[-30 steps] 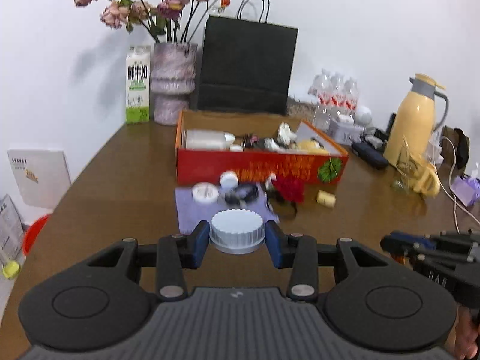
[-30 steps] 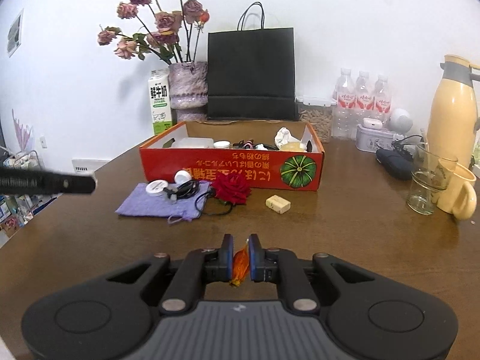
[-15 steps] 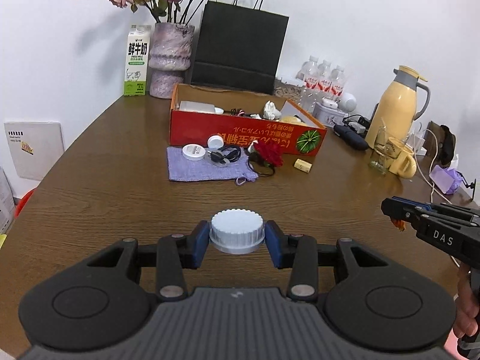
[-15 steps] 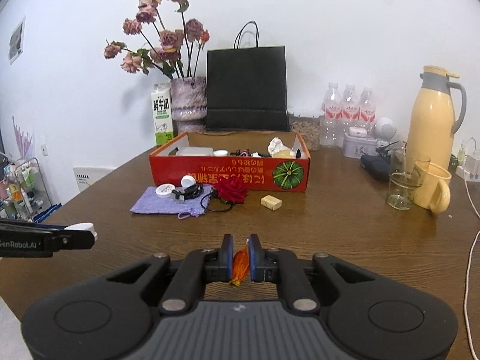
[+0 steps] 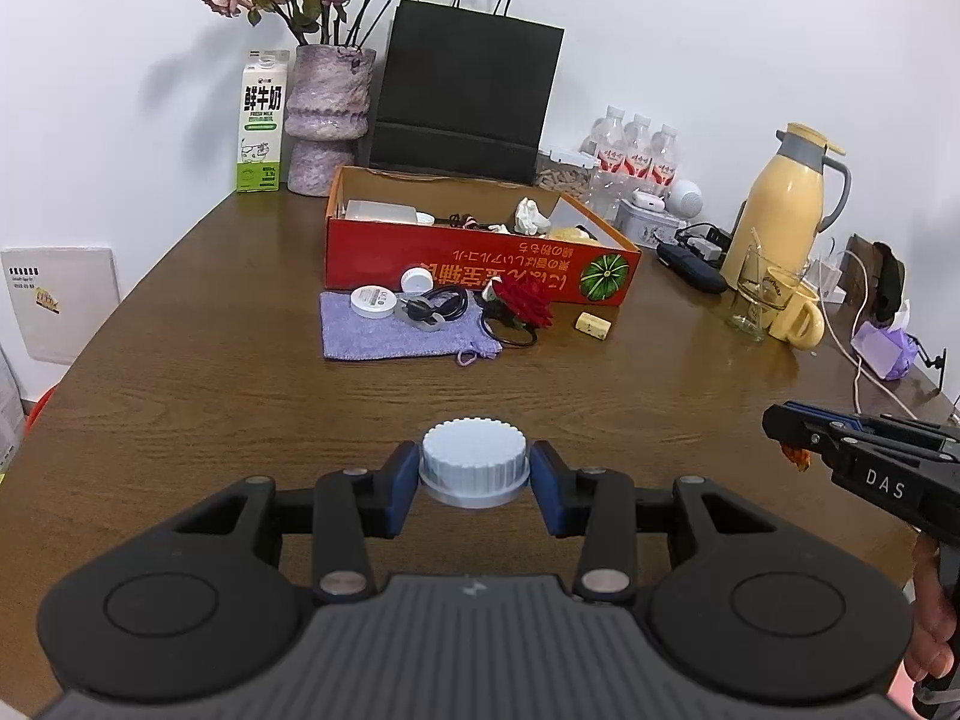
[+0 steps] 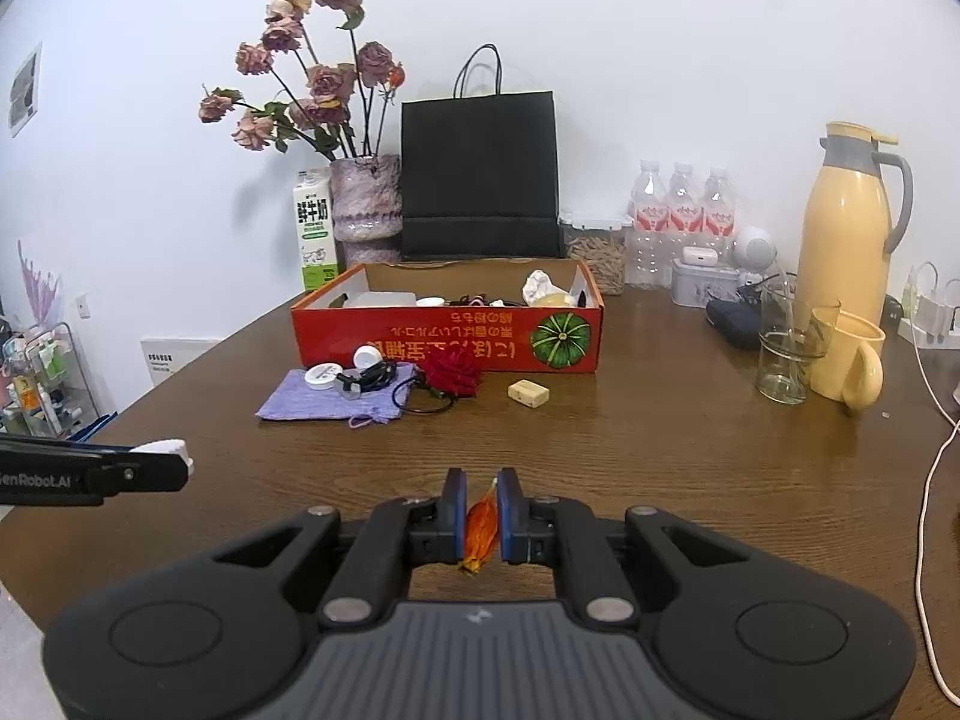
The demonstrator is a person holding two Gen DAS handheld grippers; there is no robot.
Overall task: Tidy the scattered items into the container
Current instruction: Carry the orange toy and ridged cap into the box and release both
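Inside red box (image 6: 447, 339), tissue (image 6: 538, 287), white lid (image 6: 429, 302)

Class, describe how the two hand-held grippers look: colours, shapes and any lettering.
Both hand-held grippers are black. The left hand-held gripper has blue finger pads, two round discs and a ribbed grey base. The right hand-held gripper matches. Side lettering reads "DAS" on the right, "enRobot.AI" on the left.

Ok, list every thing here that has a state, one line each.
Left tool: shut on the ridged pale-blue plastic cap.
Right tool: shut on the small orange wrapped piece.
Red cardboard box: open-topped, partly filled.
Purple cloth pouch: lying flat, small items on it.
Clear glass: upright, looks empty.
Yellow thermos jug: upright, lid closed.
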